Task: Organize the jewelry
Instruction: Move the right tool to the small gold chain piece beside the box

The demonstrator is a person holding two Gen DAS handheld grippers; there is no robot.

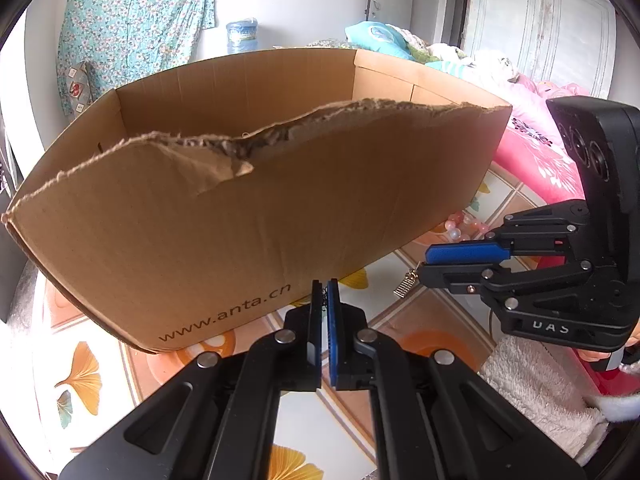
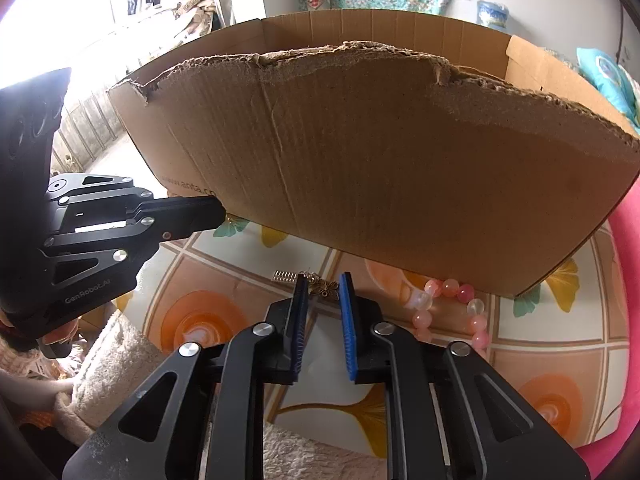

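Left wrist view: the left claw (image 1: 325,286) has its blue pads nearly together, with a thin dark chain-like bit (image 1: 324,294) caught between the tips; it looks pinched there, though it is too small to be sure. Straight ahead stands a cardboard box (image 1: 248,216) with a torn front edge. To the right, the right claw (image 1: 430,262) shows a small gold charm (image 1: 405,285) dangling at its tips. Pink beads (image 1: 466,226) peek out beside the box corner. The inside floor of the box is hidden, so nothing shows as put away yet.

Right wrist view: the right claw (image 2: 323,286) is narrowly parted around a small bronze flower-shaped pendant (image 2: 326,290), which seems to sit between the pads without a clear squeeze. A gold ribbed charm (image 2: 286,276) lies just left of it on the patterned surface (image 2: 552,344). Only here is the pink bead bracelet (image 2: 448,308) plain, lying loose by the box (image 2: 380,168). The left claw (image 2: 218,212) reaches toward the box wall. By my judgement, the sorting is at an early stage, with the bracelet still to go.
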